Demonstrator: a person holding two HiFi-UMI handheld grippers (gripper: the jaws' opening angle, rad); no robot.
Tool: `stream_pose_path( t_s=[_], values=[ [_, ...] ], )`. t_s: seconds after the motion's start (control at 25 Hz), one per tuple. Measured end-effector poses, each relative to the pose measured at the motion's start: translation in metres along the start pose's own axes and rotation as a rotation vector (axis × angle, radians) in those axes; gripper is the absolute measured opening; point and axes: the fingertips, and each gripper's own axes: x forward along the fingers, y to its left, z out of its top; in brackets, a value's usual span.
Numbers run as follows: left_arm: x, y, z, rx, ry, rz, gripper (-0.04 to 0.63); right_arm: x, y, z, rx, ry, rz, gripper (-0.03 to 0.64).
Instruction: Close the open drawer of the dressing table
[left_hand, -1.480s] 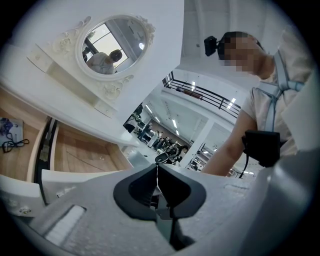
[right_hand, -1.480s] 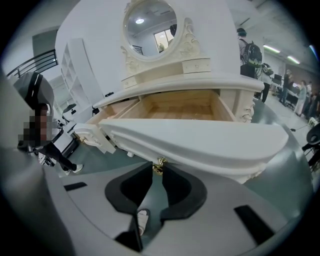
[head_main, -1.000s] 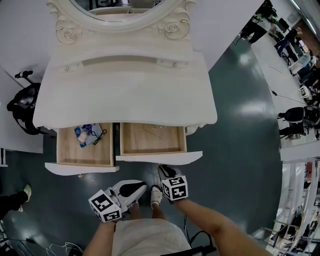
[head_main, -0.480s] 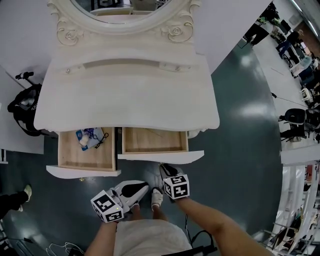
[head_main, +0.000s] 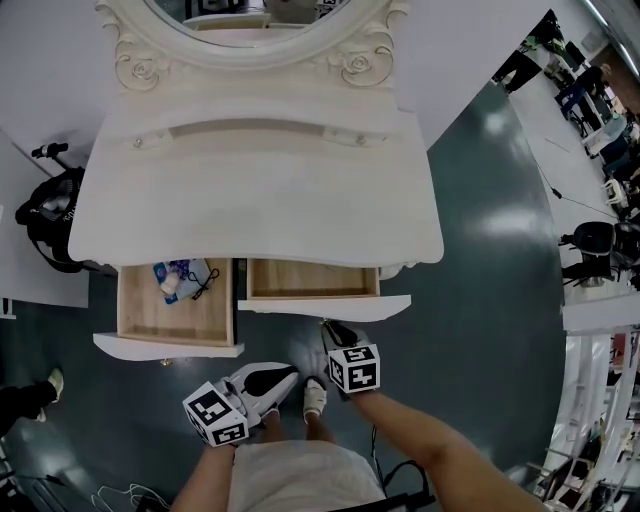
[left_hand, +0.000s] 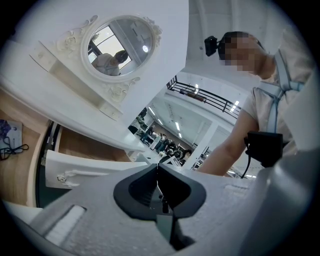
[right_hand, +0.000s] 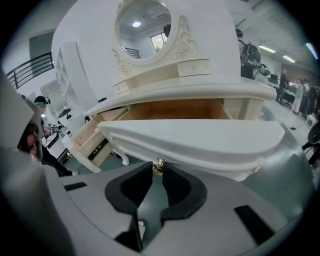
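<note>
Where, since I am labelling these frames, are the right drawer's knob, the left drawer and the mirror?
knob (right_hand: 159, 163): right gripper view, on its small metal head.
left drawer (head_main: 190, 322): head view, on the bare wooden floor.
mirror (right_hand: 142, 30): right gripper view, on the middle of the glass.

Cream-white dressing table (head_main: 255, 200), with carved rose scrolls on the frame at 12 o'clock in head view. The right drawer (head_main: 325, 308) and left drawer (head_main: 165, 345) have white fronts and pale wood inside. Brass knob (right_hand: 159, 164). In the left drawer, a blue-and-white packet (head_main: 172, 275) and a black cord (head_main: 203, 283). Dark teal glossy floor (head_main: 490, 300), white glare patches at 2 o'clock. The left gripper (head_main: 290, 377) and right gripper (head_main: 326, 326) have light grey shells, black pads, and cubes with black-and-white square markers. White shoe (head_main: 313, 395). Black bag (head_main: 45, 225) at 9 o'clock.
</note>
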Motion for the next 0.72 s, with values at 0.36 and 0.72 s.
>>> stream_pose_path(
  t_s=[0.36,0.72],
  values=[
    [0.001,0.006,0.002,-0.007,0.005,-0.003,0.009,0.010,-0.007,0.015,0.006,-0.014,-0.016,0.069],
    [-0.001,0.017,0.005,-0.015,-0.004,0.014,0.009,0.018,-0.011,0.027,0.008,-0.024,-0.023,0.069]
  ],
)
